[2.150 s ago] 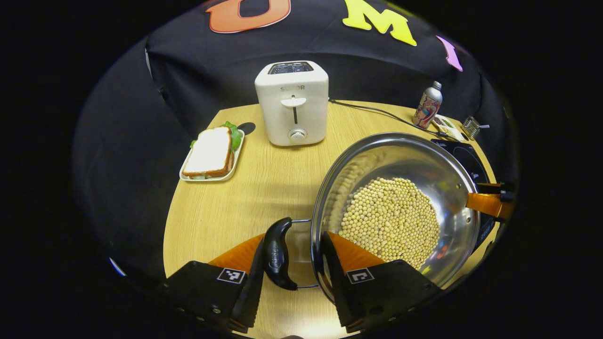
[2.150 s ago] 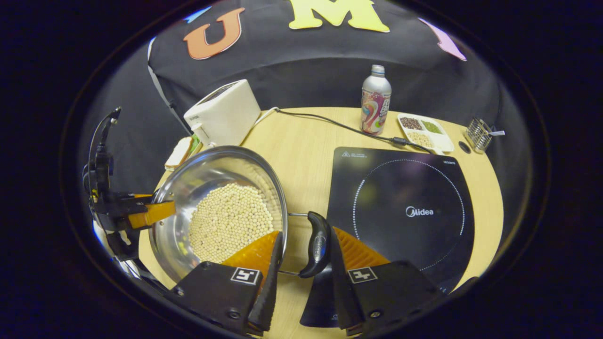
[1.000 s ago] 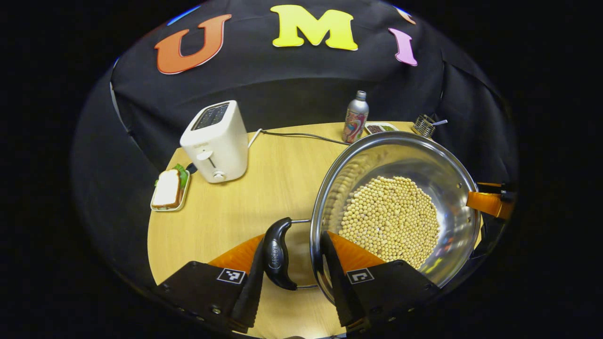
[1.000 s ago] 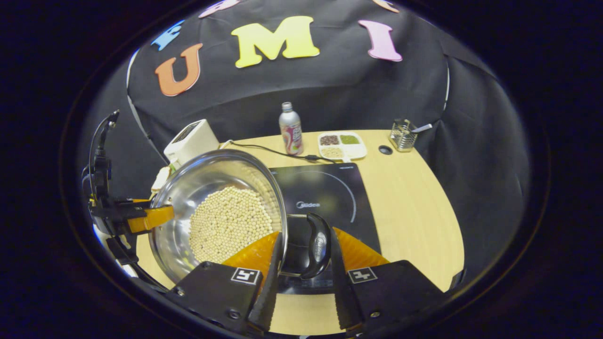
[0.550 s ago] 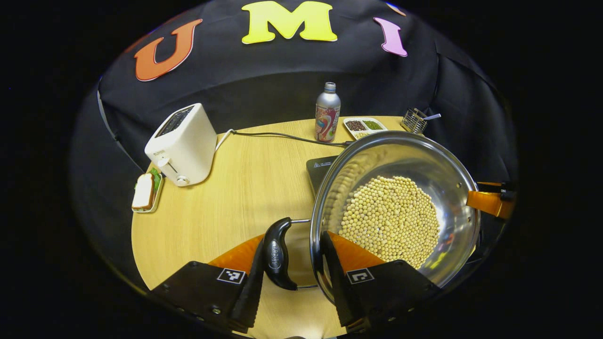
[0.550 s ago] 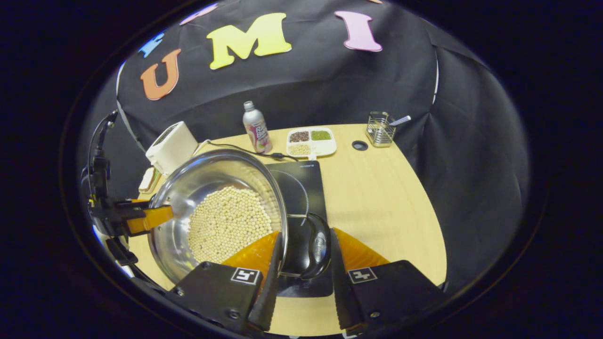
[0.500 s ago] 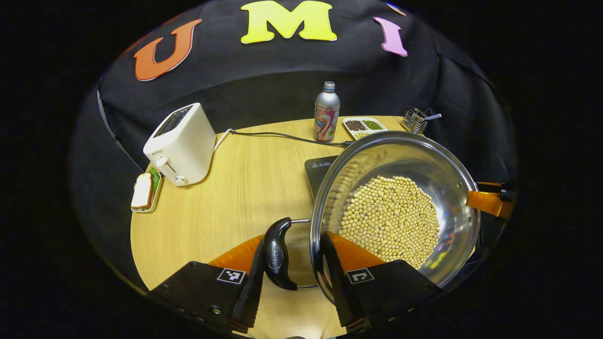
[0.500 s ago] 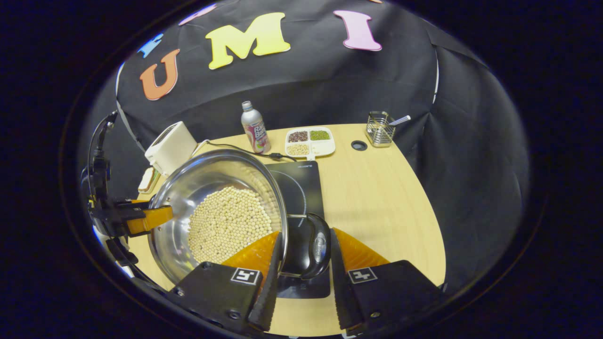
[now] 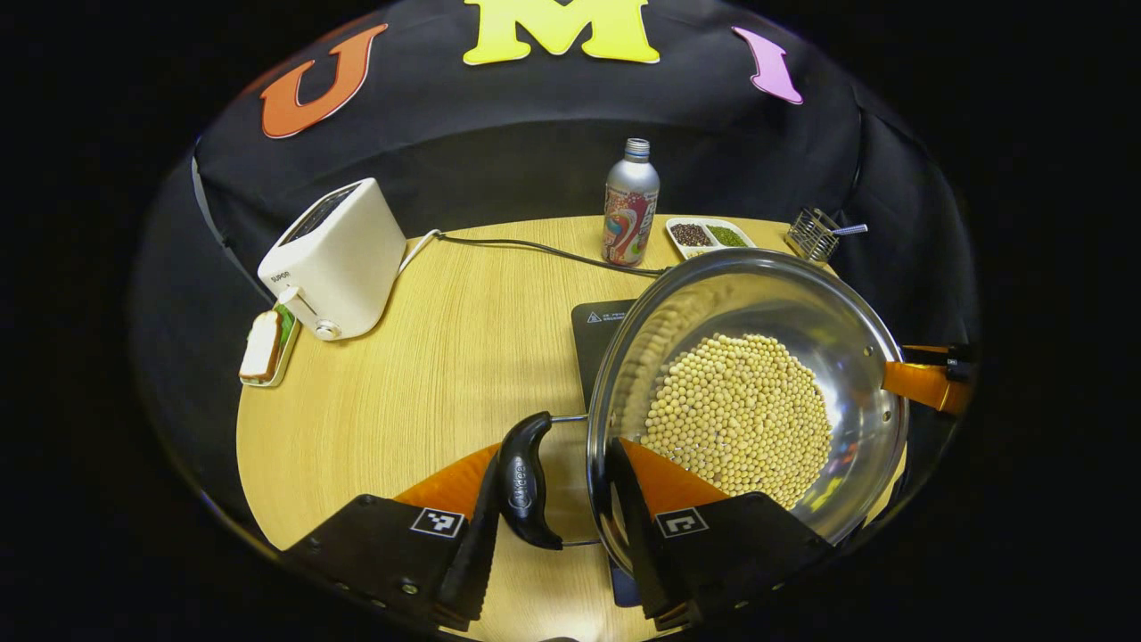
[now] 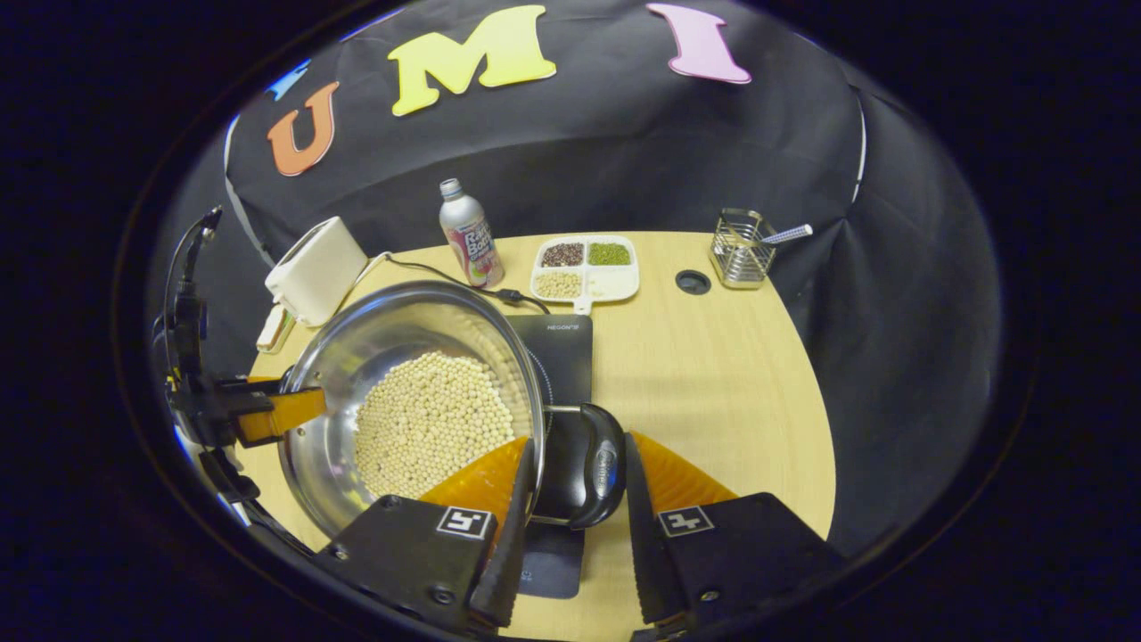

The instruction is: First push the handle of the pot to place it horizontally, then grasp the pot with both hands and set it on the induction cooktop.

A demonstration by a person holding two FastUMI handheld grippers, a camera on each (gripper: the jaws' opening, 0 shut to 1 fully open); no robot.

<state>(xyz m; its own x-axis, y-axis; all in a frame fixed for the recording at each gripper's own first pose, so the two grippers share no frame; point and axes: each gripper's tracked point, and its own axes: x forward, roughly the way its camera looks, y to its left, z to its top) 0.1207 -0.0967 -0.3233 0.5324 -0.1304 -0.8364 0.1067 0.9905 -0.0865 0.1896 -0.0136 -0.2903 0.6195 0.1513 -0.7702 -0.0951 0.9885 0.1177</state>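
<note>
I am holding the pot with both claws, one on each side. In the left gripper view, my left claw is clamped across the pot's rim and its black loop handle: one finger is pressing on the outer side of the handle, the other is lying inside the pot wall on the beans. In the right gripper view, my right claw is clamped in the same way on the opposite handle, with one finger inside the pot and one outside the handle.

The pot is sitting over the induction cooktop, covering most of it; a dark corner is showing past the rim in the left gripper view. I cannot tell whether the pot's bottom is touching the cooktop.

Farther on the surface are standing a toaster, a sandwich on a small tray, a bottle, a divided dish and a wire holder.
</note>
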